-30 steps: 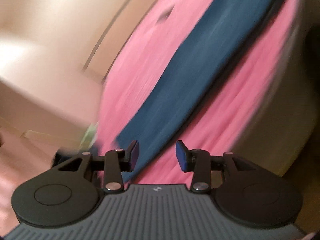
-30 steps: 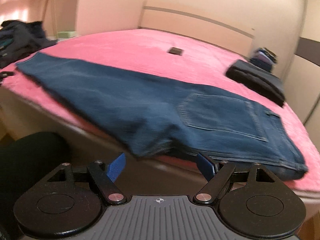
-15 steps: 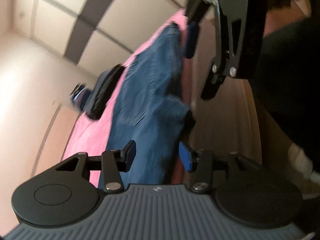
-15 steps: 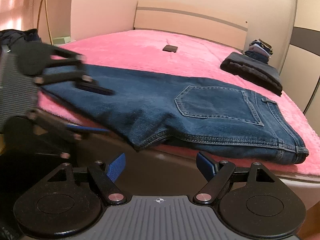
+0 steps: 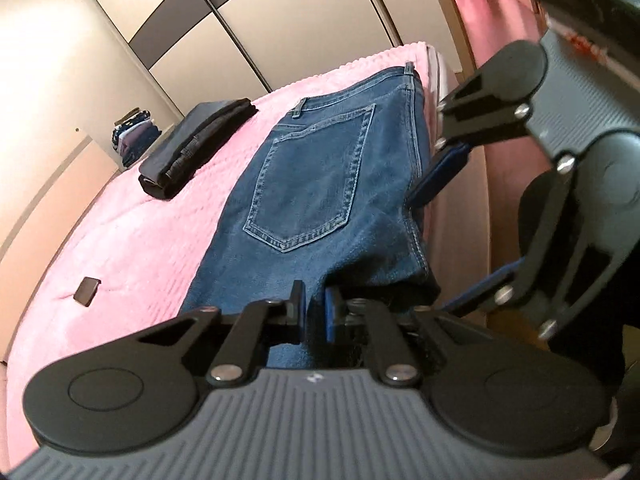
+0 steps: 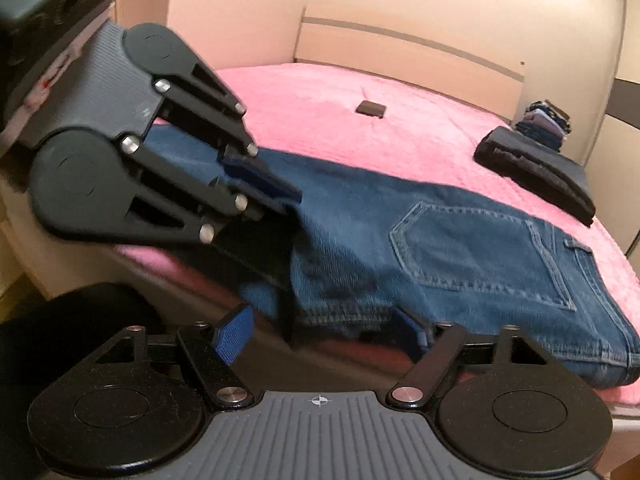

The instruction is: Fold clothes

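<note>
Blue jeans [image 5: 320, 184] lie flat on the pink bed cover [image 5: 132, 240], back pocket up, with the seat edge hanging slightly over the bed's side. My left gripper [image 5: 316, 312] is shut on the jeans' near edge by the crotch, with denim pinched between its pads. From the right wrist it reaches in from the left, the left gripper [image 6: 276, 200] clamped on the jeans [image 6: 460, 248]. My right gripper [image 6: 324, 332] is open just below the hanging edge, holding nothing. From the left wrist, the right gripper [image 5: 444, 240] stands open beside the bed's side.
A folded dark garment [image 5: 200, 140] [image 6: 536, 176] lies further back on the bed, with a stack of folded clothes [image 5: 134, 136] behind it. A small dark flat object [image 5: 87, 290] [image 6: 371, 109] rests on the cover. A headboard [image 6: 400, 48] and wardrobe doors [image 5: 280, 20] border the bed.
The left gripper swung round to the jeans' near edge and shut on the fabric. The right gripper stayed open and came closer under the hanging edge.
</note>
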The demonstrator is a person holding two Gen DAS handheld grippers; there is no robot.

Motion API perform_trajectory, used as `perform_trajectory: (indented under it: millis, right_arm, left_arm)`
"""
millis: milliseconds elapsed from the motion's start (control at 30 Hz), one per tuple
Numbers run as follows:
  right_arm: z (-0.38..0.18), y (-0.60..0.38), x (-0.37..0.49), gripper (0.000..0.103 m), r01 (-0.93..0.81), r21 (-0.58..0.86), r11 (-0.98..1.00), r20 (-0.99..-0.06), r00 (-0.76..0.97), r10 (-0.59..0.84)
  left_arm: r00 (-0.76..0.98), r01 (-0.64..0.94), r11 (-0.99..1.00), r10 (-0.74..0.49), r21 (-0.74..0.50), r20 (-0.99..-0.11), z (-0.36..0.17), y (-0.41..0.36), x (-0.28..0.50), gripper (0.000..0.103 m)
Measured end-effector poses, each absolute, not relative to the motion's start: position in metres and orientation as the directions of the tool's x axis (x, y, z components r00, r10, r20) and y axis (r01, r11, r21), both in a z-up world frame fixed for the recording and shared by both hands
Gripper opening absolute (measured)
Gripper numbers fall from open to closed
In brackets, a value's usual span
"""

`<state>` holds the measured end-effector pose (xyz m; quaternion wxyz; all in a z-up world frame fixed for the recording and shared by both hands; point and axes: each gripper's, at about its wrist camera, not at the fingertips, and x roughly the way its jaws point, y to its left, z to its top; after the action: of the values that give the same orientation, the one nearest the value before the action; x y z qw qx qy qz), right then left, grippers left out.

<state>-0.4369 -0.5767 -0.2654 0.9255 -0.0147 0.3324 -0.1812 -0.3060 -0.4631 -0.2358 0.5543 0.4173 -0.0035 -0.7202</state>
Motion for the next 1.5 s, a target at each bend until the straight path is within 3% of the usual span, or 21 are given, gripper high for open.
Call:
perform_trajectory:
  millis: [167,233,333,467,700,867,900,933,967,1000,1133,1300,1400,1467,1500]
  right_arm:
    - [-0.269,-0.572,-0.424,0.036,0.348,-0.254,0.902,-0.598,0.677,-0.430]
    - [-0.268,-0.568,-0.427,0.009,0.343,-0.254,0.904,-0.607,0.672,-0.425]
    - [-0.261,-0.568,-0.438,0.006,0.361,-0.185,0.914,-0.623,0.677,-0.393]
    - [-0.248,-0.582,-0.454,0.006,0.425,0.001,0.905,-0.638,0.698,-0.326]
    - [-0.256,-0.584,-0.455,0.007,0.412,0.000,0.911,-0.660,0.685,-0.309]
    - [-0.256,-0.586,-0.481,0.010,0.423,0.011,0.906,-0.653,0.689,-0.314]
    - [-0.255,-0.588,-0.488,0.027,0.447,0.011,0.895,-0.648,0.685,-0.334]
    - [-0.253,-0.594,-0.497,0.060,0.483,0.027,0.875,-0.633,0.686,-0.359]
    - [-0.252,-0.601,-0.505,0.075,0.518,0.043,0.854,-0.618,0.685,-0.385]
    - [-0.250,-0.607,-0.514,0.083,0.552,0.062,0.831,-0.604,0.684,-0.409]
    - [-0.246,-0.657,-0.550,0.083,0.669,0.237,0.704,-0.566,0.684,-0.460]
    - [-0.252,-0.733,-0.587,0.083,0.721,0.530,0.446,-0.511,0.691,-0.510]
    - [-0.265,-0.772,-0.594,0.083,0.703,0.634,0.322,-0.495,0.689,-0.530]
    - [-0.276,-0.794,-0.597,0.082,0.684,0.692,0.231,-0.498,0.684,-0.533]
    - [-0.280,-0.799,-0.601,0.067,0.663,0.721,0.204,-0.483,0.691,-0.538]
  left_arm:
    - [-0.059,0.794,-0.397,-0.803,0.460,-0.592,-0.234,-0.459,-0.305,0.009]
    - [-0.062,0.778,-0.406,-0.809,0.480,-0.585,-0.238,-0.456,-0.307,0.012]
    - [-0.062,0.722,-0.427,-0.824,0.545,-0.564,-0.249,-0.446,-0.317,0.021]
    - [-0.066,0.635,-0.472,-0.821,0.611,-0.566,-0.272,-0.431,-0.333,0.023]
    - [-0.052,0.634,-0.486,-0.803,0.602,-0.593,-0.282,-0.427,-0.344,0.024]
    - [-0.067,0.683,-0.476,-0.796,0.554,-0.601,-0.268,-0.420,-0.338,0.024]
    - [-0.076,0.703,-0.466,-0.801,0.538,-0.594,-0.263,-0.419,-0.337,0.024]
    - [-0.087,0.722,-0.455,-0.806,0.520,-0.585,-0.257,-0.418,-0.337,0.026]
    - [-0.097,0.739,-0.445,-0.813,0.505,-0.574,-0.252,-0.418,-0.337,0.026]
    - [-0.107,0.754,-0.436,-0.820,0.492,-0.563,-0.246,-0.419,-0.338,0.030]
    - [-0.146,0.776,-0.434,-0.830,0.459,-0.539,-0.237,-0.432,-0.353,0.044]
    - [-0.074,0.683,-0.465,-0.812,0.564,-0.580,-0.267,-0.453,-0.386,0.043]
    - [0.000,0.655,-0.444,-0.810,0.612,-0.587,-0.281,-0.458,-0.392,0.022]
    - [-0.014,0.720,-0.420,-0.805,0.552,-0.594,-0.273,-0.458,-0.385,0.018]
    - [-0.022,0.742,-0.409,-0.807,0.531,-0.591,-0.269,-0.455,-0.381,0.016]
